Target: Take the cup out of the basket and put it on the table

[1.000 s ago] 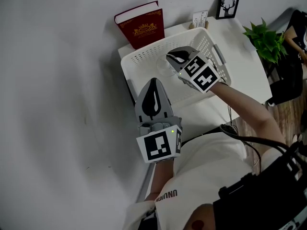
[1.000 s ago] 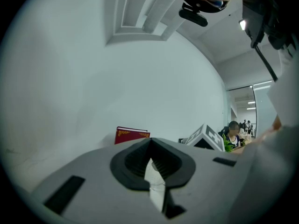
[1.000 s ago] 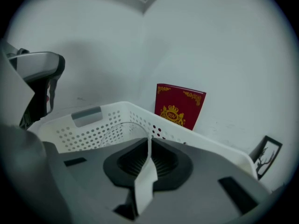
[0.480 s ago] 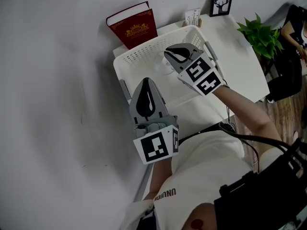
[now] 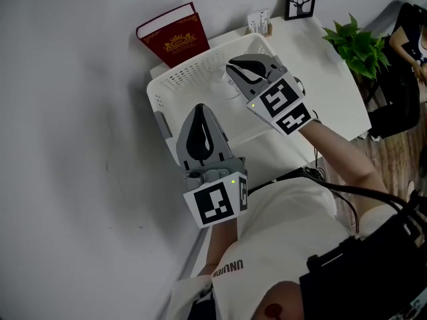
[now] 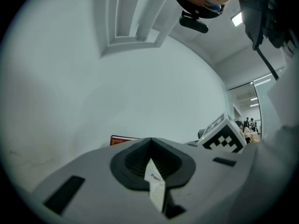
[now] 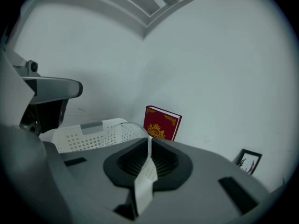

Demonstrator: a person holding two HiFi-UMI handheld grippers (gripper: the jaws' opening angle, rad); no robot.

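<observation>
A clear plastic cup [image 5: 223, 87] hangs over the white perforated basket [image 5: 163, 89], its thin wall pinched between the jaws of my right gripper [image 5: 235, 70]. In the right gripper view the cup's rim [image 7: 117, 125] arcs left from the right gripper [image 7: 149, 146], with the basket [image 7: 84, 136] behind and below it. My left gripper [image 5: 199, 111] hovers at the basket's near edge, jaws shut with nothing between them. In the left gripper view the left gripper [image 6: 150, 143] points level towards the wall.
A red book [image 5: 175, 37] leans on the wall behind the basket. The white table [image 5: 327, 79] carries a framed deer picture [image 5: 300, 0], a small card holder [image 5: 260, 23] and a green plant [image 5: 357, 45] at the right edge.
The right gripper has lifted with the cup in it, higher above the basket. The left gripper has drifted slightly up and forward.
</observation>
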